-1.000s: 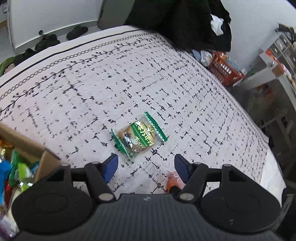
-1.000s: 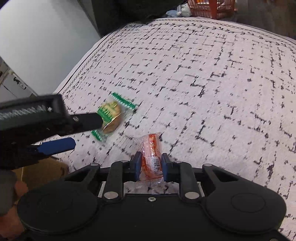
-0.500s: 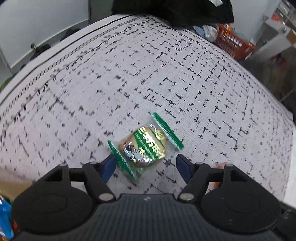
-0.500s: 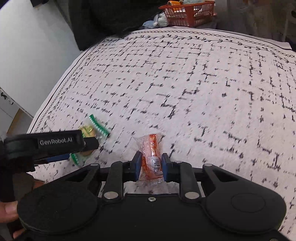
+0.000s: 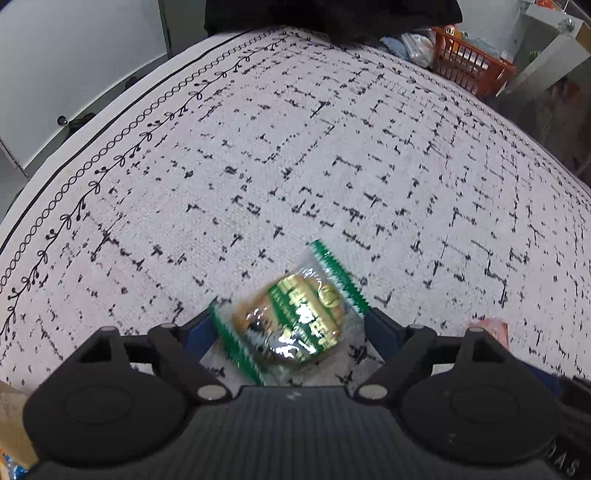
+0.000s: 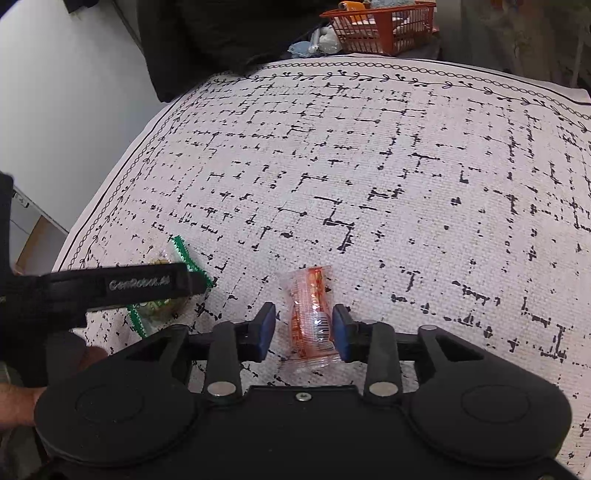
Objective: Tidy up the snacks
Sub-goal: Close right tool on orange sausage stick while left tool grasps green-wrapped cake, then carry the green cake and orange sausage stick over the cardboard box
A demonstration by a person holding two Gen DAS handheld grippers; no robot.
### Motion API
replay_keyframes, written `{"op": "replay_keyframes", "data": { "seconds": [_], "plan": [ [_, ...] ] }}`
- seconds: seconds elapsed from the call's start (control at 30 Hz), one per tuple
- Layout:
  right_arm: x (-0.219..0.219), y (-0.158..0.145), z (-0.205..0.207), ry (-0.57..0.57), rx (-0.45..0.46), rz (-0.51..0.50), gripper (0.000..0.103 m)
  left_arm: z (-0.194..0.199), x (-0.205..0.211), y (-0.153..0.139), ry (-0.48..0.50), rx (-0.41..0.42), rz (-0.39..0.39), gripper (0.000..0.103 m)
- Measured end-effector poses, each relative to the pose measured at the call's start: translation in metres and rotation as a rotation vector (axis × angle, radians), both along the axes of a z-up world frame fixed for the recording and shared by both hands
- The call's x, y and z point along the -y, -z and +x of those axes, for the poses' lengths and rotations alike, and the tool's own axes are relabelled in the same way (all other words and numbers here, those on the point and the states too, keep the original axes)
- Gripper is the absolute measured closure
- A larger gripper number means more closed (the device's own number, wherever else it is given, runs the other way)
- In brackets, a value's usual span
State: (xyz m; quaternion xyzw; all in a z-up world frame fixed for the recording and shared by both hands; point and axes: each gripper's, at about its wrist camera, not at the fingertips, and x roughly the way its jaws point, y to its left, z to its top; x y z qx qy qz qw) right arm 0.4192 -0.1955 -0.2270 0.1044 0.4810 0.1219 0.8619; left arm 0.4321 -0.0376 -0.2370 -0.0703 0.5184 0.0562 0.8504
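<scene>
A green-edged wrapped round snack [image 5: 295, 321] lies on the white black-flecked cloth [image 5: 295, 166]. My left gripper [image 5: 290, 330] is open, one blue pad on each side of this snack. In the right wrist view the same snack [image 6: 183, 253] peeks out from behind the left gripper's black finger [image 6: 122, 286]. An orange snack in clear wrap [image 6: 310, 314] lies on the cloth between the blue pads of my right gripper [image 6: 303, 328], which is open; the right pad is close against the wrapper and the left pad stands apart. A pink corner of the orange snack [image 5: 491, 328] shows in the left wrist view.
An orange basket [image 6: 380, 29] and dark clothing [image 6: 207, 37] sit beyond the cloth's far edge. A cardboard box corner [image 5: 11, 424] is at the lower left of the left wrist view. A person's hand [image 6: 14, 402] holds the left gripper.
My left gripper has moved forward until the green snack sits between its open fingers. My right gripper, shut on the orange snack before, has come down and opened.
</scene>
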Motion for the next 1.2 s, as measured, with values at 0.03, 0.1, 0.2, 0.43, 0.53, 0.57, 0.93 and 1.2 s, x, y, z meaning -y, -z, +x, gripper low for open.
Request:
{"op": "replay_keyframes", "data": {
  "seconds": [0.03,0.1,0.2,0.43,0.53,0.57,0.93,1.2],
  "plan": [
    [-0.001,0.000,0.000,-0.004,0.000,0.000,0.063,0.001,0.001,0.001,0.002,0.001,0.006,0.017],
    [-0.002,-0.001,0.001,-0.011,0.000,-0.003,0.062,0.004,0.002,0.003,0.011,0.004,0.014,0.017],
    [-0.002,-0.002,0.002,-0.014,-0.003,-0.001,0.061,0.006,0.006,0.004,0.031,0.008,0.030,0.016],
    [-0.001,-0.002,-0.001,-0.004,-0.007,-0.002,0.061,-0.007,0.011,0.001,0.094,0.022,-0.025,0.017],
    [-0.003,-0.002,-0.002,-0.008,-0.004,-0.012,0.062,-0.012,0.014,0.001,0.112,0.028,-0.017,0.023],
    [-0.003,-0.002,-0.002,-0.012,-0.005,-0.021,0.064,-0.013,0.014,0.002,0.109,0.028,-0.011,0.028],
    [0.000,-0.017,-0.008,-0.024,-0.029,-0.039,0.081,-0.021,0.012,-0.015,0.066,0.034,-0.023,0.049],
    [-0.001,-0.038,-0.021,-0.022,-0.002,-0.023,0.081,-0.048,0.012,-0.048,0.009,0.082,-0.082,0.049]
  ]
}}
